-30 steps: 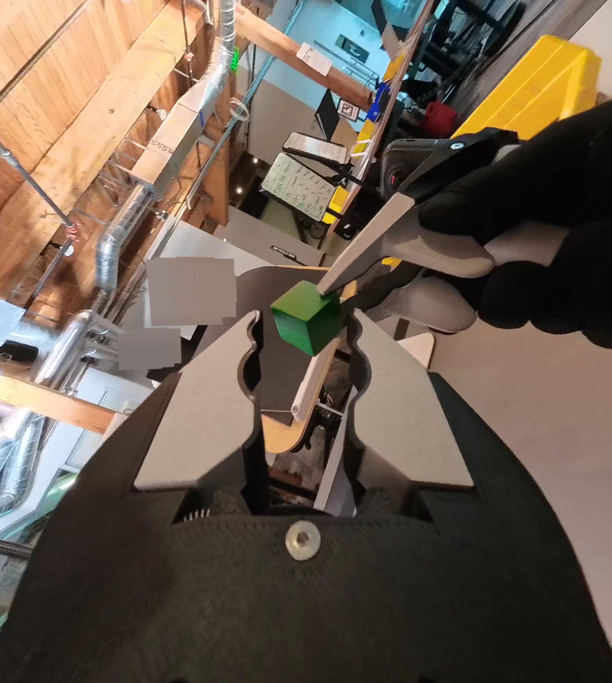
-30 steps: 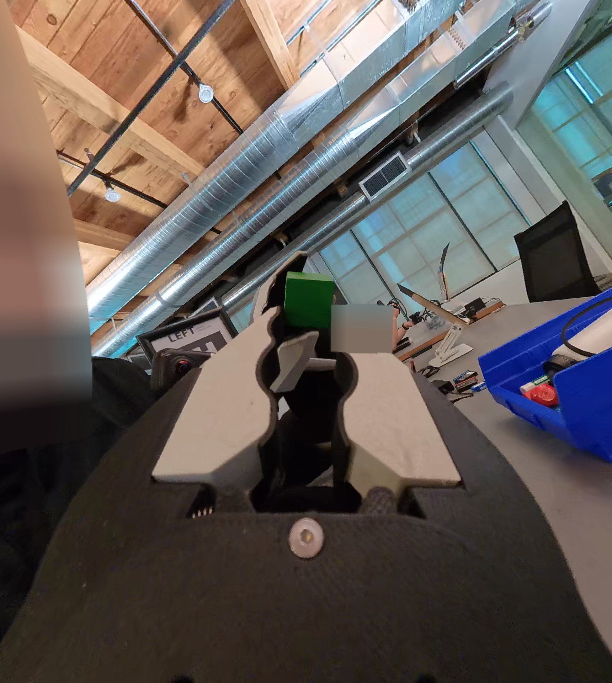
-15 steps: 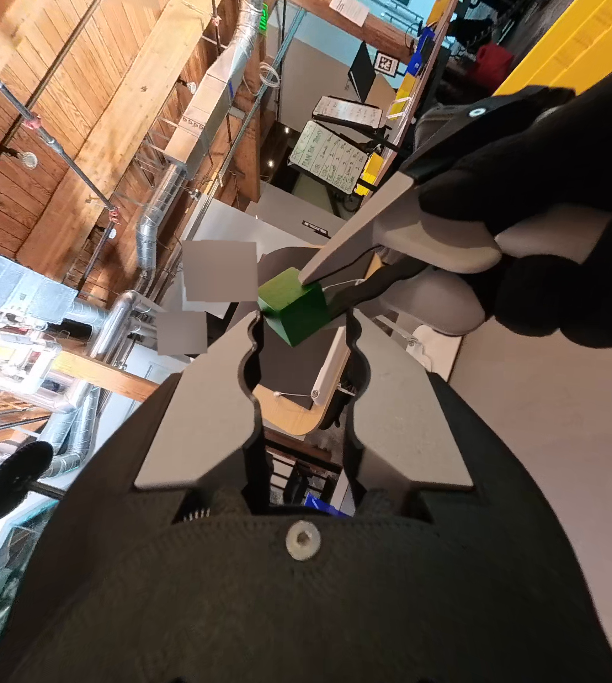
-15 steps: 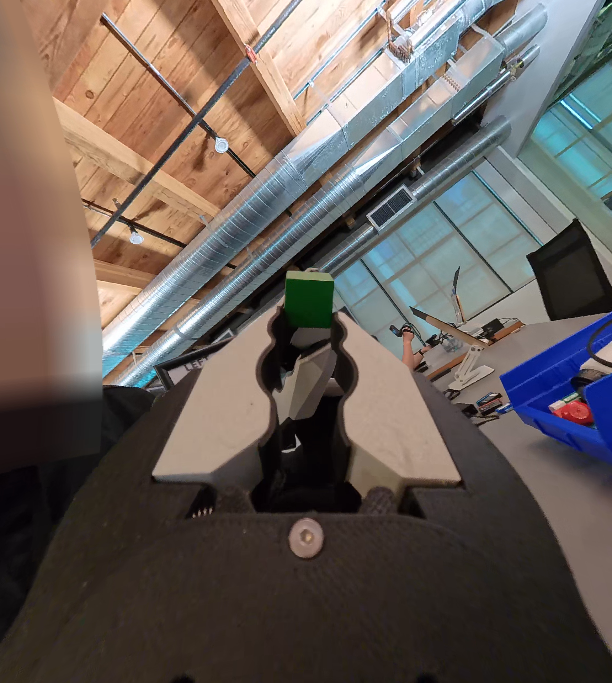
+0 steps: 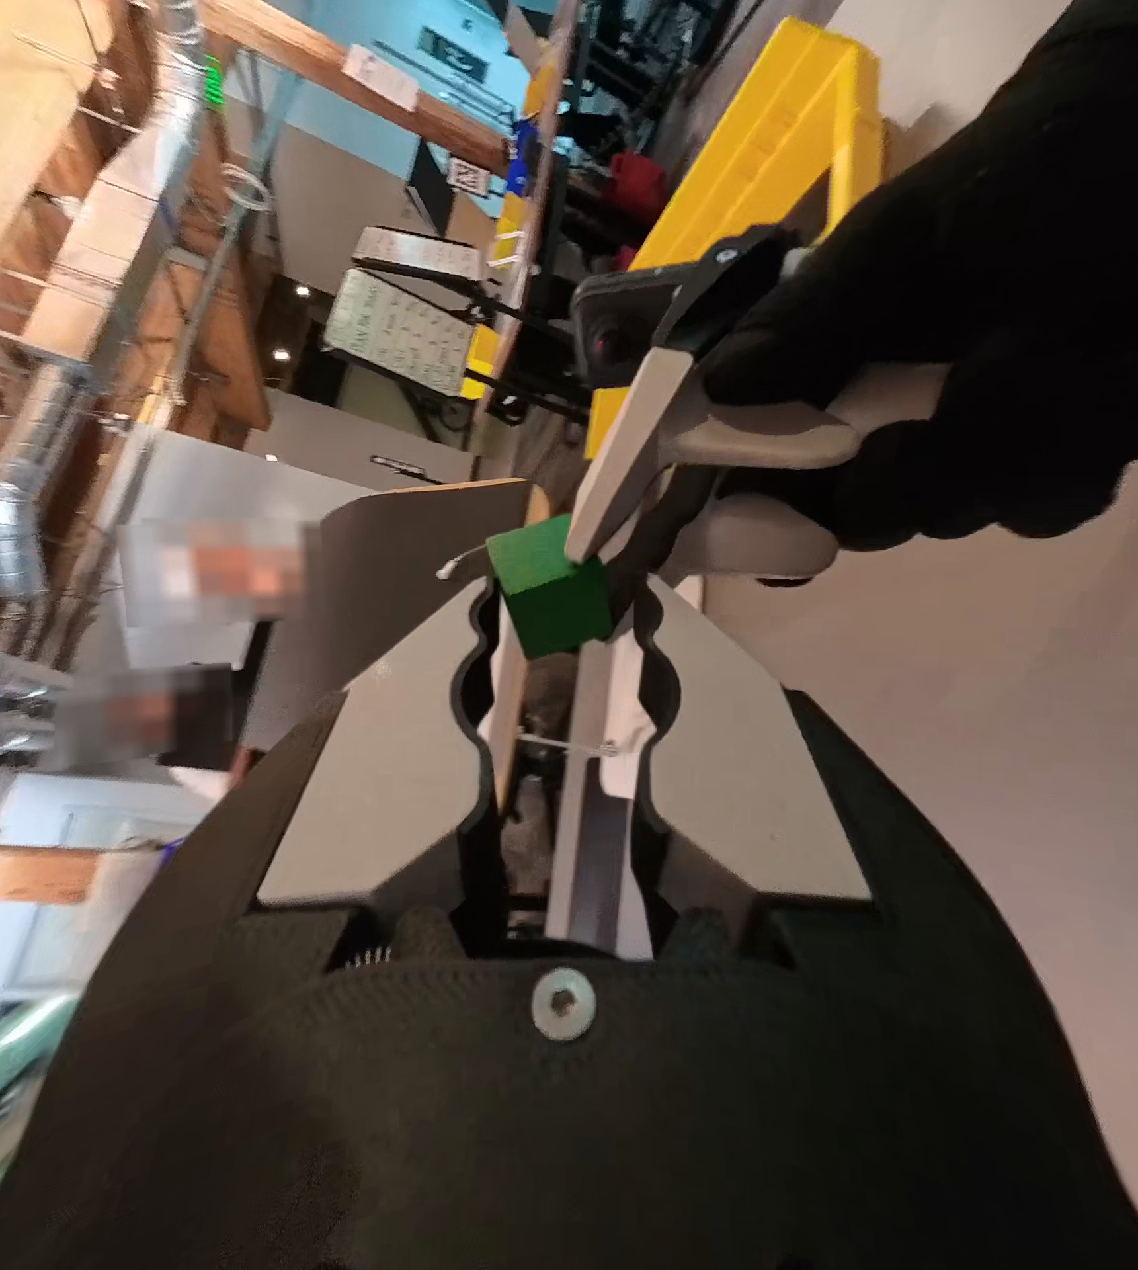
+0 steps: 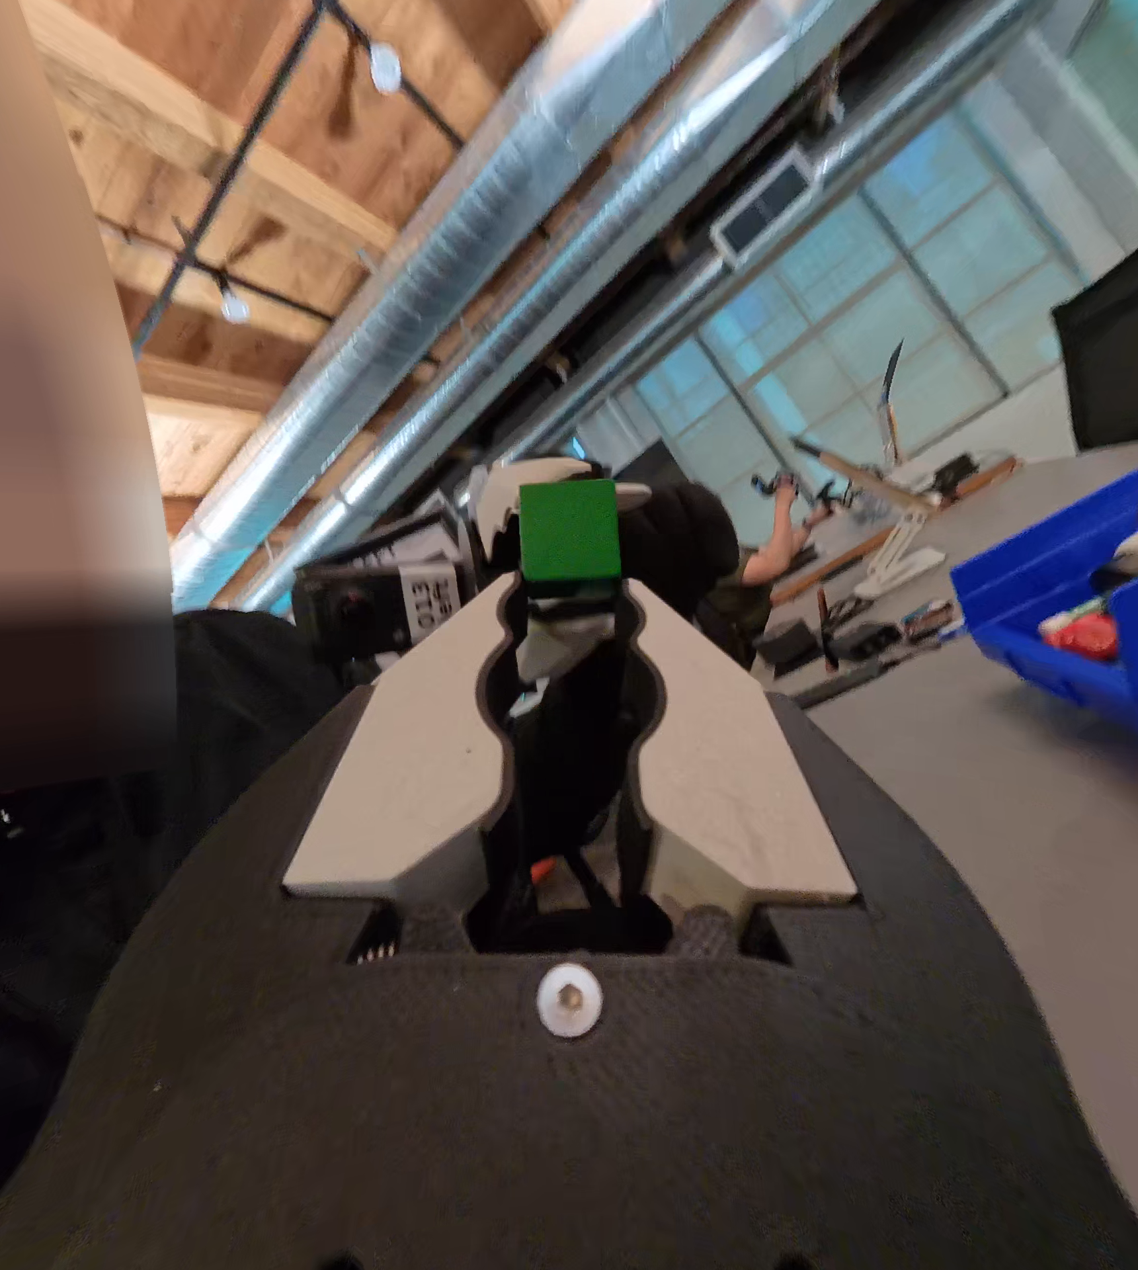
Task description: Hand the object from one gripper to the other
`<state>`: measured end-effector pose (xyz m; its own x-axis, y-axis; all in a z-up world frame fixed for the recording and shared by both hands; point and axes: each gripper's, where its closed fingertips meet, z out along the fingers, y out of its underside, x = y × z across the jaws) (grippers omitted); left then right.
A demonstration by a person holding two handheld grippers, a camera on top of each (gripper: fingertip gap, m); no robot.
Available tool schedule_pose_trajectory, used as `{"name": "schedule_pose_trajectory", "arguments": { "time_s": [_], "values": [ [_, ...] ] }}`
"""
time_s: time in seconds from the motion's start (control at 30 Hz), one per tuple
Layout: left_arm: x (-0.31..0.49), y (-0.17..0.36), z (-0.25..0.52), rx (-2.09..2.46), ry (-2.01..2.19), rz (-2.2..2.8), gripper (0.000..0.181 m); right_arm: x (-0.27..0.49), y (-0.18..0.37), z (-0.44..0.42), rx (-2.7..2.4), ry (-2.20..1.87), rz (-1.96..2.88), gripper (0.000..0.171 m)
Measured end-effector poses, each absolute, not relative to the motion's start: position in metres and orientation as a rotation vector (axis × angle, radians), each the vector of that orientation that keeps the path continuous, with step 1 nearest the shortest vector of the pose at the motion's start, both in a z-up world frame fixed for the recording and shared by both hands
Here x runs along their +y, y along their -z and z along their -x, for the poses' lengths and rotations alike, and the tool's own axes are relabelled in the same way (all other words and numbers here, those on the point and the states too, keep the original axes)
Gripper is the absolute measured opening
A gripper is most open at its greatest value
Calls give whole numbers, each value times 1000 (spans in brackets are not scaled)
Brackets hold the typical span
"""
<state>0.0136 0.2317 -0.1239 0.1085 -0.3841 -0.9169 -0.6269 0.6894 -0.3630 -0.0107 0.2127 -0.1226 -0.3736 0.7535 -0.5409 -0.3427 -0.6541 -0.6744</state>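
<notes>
Green block [image 5: 552, 598] sits in mid-air at the tips of both grippers, above the grey table [image 6: 1005, 811]. In my right wrist view the right gripper [image 6: 569, 591] is clenched on the block: its two grey fingers [image 6: 415, 742] press against the block's lower edge on either side, and the block's square face stands upright just above the tips. In my left wrist view the same gripper comes in from the upper right, held by a black-gloved hand [image 5: 964, 330], with one pale finger lying across the block's top face.

Left gripper [image 5: 562, 605] is spread, not grasping. The block lies between its fingertips; the left tip is close to the block's edge, and I cannot tell whether either tip touches. From the right wrist view, the left gripper's pale fingers show behind the block, above and below it.

Other things noted: a yellow bin [image 5: 779, 179] behind the gloved hand, and a blue bin [image 6: 1067, 605] on the table to the right, holding a red item [image 6: 1081, 636]. Both views are tilted and somewhat blurred.
</notes>
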Motion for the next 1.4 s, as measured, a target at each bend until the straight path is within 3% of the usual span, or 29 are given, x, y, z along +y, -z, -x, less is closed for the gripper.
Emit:
{"name": "schedule_pose_trajectory", "arguments": {
  "time_s": [0.07, 0.27, 0.37, 0.57, 0.9, 1.13, 1.4],
  "values": [
    [227, 126, -15, 1538, -185, 881, 27, 206, 127, 15, -639, -2097, 1150, 23],
    [228, 130, -12, 1562, -156, 918, 27, 208, 130, 17, -638, -2083, 1159, 24],
    [227, 133, -12, 1573, -121, 935, 27, 215, 134, 17, -640, -2017, 1217, 46],
    [230, 137, -9, 1572, -15, 1003, 27, 224, 135, -2, -757, -1734, 1262, 47],
    [220, 134, -9, 1489, 528, 1205, 27, 210, 145, -6, -1252, -744, 1138, 49],
    [216, 136, -8, 1423, 861, 1306, 27, 206, 132, -6, -1272, -707, 1074, 40],
    [204, 152, -15, 1507, 910, 1301, 27, 203, 127, 0, -1251, -932, 1111, 28]
  ]
}}
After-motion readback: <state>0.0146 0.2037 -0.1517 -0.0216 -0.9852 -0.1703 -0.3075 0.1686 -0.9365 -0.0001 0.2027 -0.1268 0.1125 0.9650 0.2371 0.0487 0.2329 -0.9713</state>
